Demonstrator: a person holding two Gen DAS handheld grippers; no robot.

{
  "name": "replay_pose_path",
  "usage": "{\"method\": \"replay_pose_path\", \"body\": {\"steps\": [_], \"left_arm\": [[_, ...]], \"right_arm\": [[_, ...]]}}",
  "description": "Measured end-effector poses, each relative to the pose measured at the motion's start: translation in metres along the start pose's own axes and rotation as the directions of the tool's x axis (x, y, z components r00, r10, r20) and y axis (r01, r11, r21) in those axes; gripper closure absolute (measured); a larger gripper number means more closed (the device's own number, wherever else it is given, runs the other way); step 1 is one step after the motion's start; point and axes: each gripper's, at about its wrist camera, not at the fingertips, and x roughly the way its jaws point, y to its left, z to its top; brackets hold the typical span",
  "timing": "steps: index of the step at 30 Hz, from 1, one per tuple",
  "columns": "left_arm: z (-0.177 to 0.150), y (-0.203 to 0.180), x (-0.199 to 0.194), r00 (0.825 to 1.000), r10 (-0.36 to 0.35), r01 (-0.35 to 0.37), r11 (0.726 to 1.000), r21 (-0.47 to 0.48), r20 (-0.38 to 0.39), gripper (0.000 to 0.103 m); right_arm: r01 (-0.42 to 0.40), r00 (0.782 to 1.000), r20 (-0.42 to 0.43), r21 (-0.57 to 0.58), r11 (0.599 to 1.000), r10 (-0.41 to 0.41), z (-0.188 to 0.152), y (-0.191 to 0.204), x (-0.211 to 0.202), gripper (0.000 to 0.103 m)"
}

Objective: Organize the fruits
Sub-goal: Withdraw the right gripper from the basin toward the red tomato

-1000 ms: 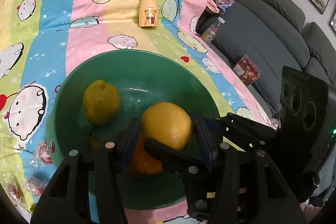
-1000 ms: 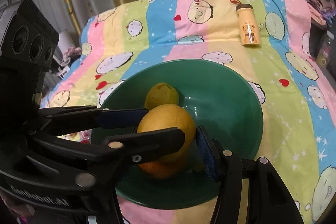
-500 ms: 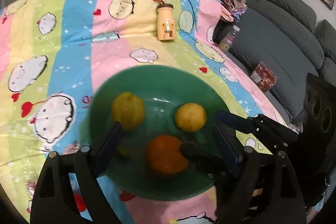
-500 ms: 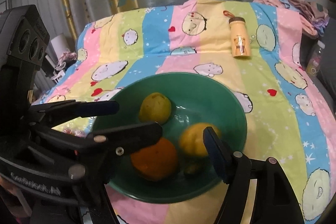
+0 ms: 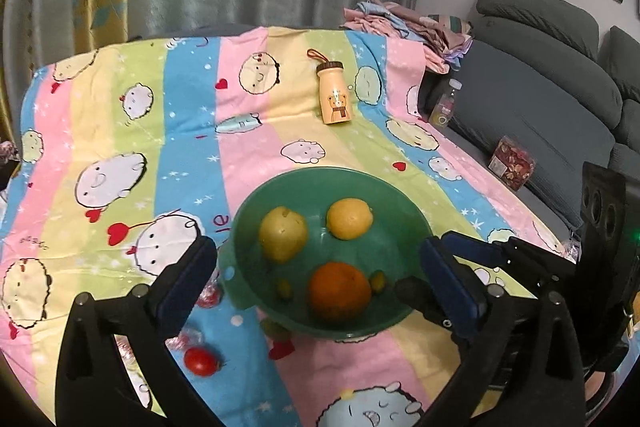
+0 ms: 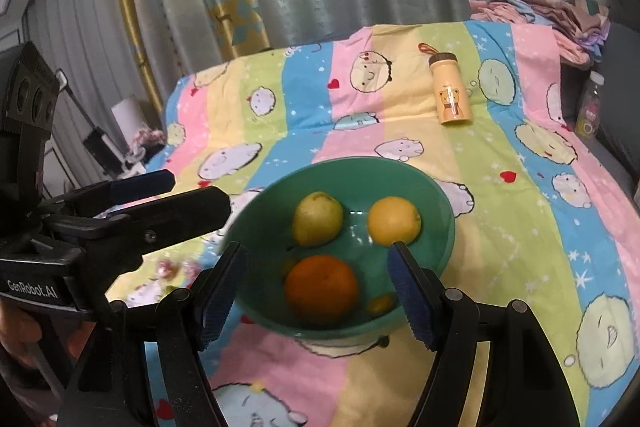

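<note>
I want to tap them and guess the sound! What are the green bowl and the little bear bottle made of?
The green bowl looks like glossy plastic or glazed ceramic: light glints on its smooth inside, so I can't say which. The bear bottle has a matte cream body with a printed bear, a brown cap and a strap loop; probably coated metal or plastic.

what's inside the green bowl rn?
Green bowl holds a pear, lemon, orange and two small greenish fruits. Anything under the orange is hidden.
</note>
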Motion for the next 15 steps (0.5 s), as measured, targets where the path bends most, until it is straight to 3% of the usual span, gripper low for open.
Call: {"method": "replay_pose_path", "body": {"steps": [15], "left_arm": [[-0.02, 0.003, -0.043, 0.998, 0.061, -0.061, 0.998, -0.018, 0.001, 0.001]], "right_arm": [[-0.053, 0.999, -0.001, -0.052, 0.997, 0.053, -0.01, 0.038, -0.031, 0.029]]}}
